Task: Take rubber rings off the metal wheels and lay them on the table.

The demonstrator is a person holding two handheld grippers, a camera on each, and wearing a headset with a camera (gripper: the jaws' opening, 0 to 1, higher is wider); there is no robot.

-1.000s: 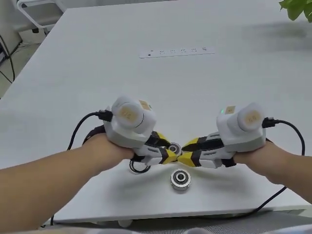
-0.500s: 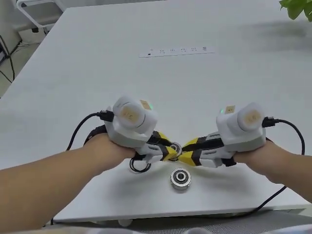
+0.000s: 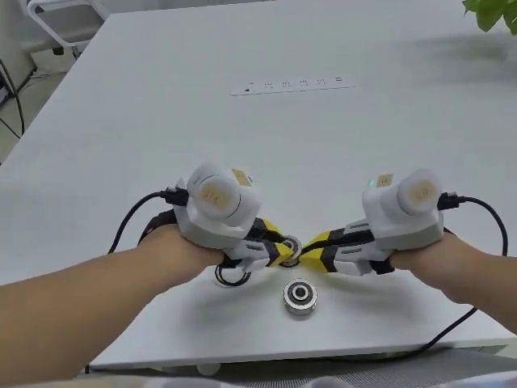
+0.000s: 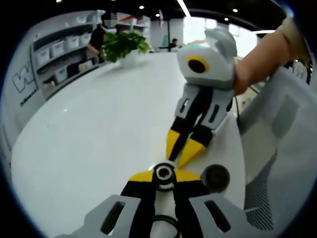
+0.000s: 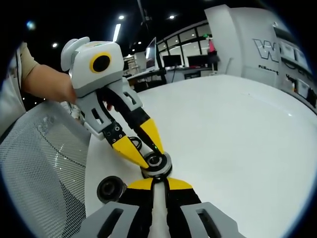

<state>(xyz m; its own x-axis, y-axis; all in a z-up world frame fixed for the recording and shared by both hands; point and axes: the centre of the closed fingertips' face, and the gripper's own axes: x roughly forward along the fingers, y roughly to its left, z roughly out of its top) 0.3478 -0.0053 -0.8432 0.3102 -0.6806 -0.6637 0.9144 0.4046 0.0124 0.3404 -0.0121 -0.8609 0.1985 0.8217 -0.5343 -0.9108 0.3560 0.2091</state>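
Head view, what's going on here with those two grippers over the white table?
A person works a gripper in each hand. The left gripper is shut on a small silver metal wheel over the white table. The right gripper, jaws closed, has its tips at that wheel's rim; whether they pinch a ring is unclear. A loose black rubber ring lies on the table, apart from a second silver metal wheel.

Likely an office: monitors, mesh chair, storage shelves.

2 metal wheels, 1 loose rubber ring, 2 grippers, 1 pwr strip.
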